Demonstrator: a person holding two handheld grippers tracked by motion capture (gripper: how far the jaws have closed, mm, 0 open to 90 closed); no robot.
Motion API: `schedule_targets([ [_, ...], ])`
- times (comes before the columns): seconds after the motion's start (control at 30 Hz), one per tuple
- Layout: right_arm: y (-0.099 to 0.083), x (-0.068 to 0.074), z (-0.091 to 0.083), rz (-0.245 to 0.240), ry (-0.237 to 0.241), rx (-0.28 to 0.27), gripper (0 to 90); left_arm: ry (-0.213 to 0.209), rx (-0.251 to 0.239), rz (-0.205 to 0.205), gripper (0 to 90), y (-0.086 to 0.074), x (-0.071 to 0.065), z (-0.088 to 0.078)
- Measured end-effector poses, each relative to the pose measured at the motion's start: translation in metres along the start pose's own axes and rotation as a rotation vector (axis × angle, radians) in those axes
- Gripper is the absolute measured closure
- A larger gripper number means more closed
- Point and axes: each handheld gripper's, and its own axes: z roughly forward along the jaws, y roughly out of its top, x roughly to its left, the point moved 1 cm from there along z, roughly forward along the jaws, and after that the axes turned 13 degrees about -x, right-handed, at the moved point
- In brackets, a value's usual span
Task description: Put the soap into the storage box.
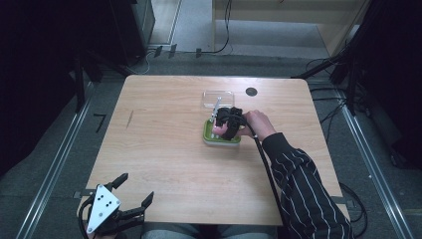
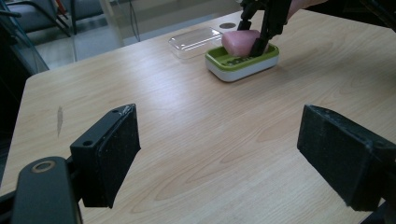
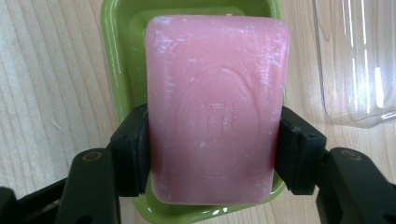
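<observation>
Clamping pink soap [image 3: 215,112] between right tool [image 3: 212,149] jaws, over green dish [image 3: 116,60], left tool [image 2: 219,154] wide.

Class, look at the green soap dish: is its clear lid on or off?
Off. The clear lid lies flat on the table beside the green soap dish, while the right gripper grips the pink soap over the open dish.

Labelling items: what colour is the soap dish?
Lime green soap dish with a white base, best in the left gripper view.
</observation>
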Motion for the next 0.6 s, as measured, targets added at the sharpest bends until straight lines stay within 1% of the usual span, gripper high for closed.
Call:
schedule_targets([
  [0.03,0.0000,0.0001,0.0006,0.007,0.002,0.000,38.4,0.000,0.000,0.000,13.9,0.0000,0.0000,0.0000],
  [0.13,-0.0003,-0.0004,0.0021,0.006,0.004,0.006,38.4,0.003,0.001,0.000,13.9,-0.0002,0.0000,-0.0009],
  [0.27,-0.0005,-0.0015,0.0042,-0.004,0.005,0.008,38.3,0.005,0.002,-0.001,13.9,-0.0003,0.0001,-0.0017],
  [0.33,-0.0004,-0.0013,0.0045,0.003,0.009,0.010,38.4,0.006,0.002,-0.001,13.9,-0.0003,0.0000,-0.0021],
  [0.6,0.0001,-0.0014,0.0077,0.000,0.004,0.010,38.4,0.008,0.004,0.001,13.9,-0.0004,0.0001,-0.0031],
])
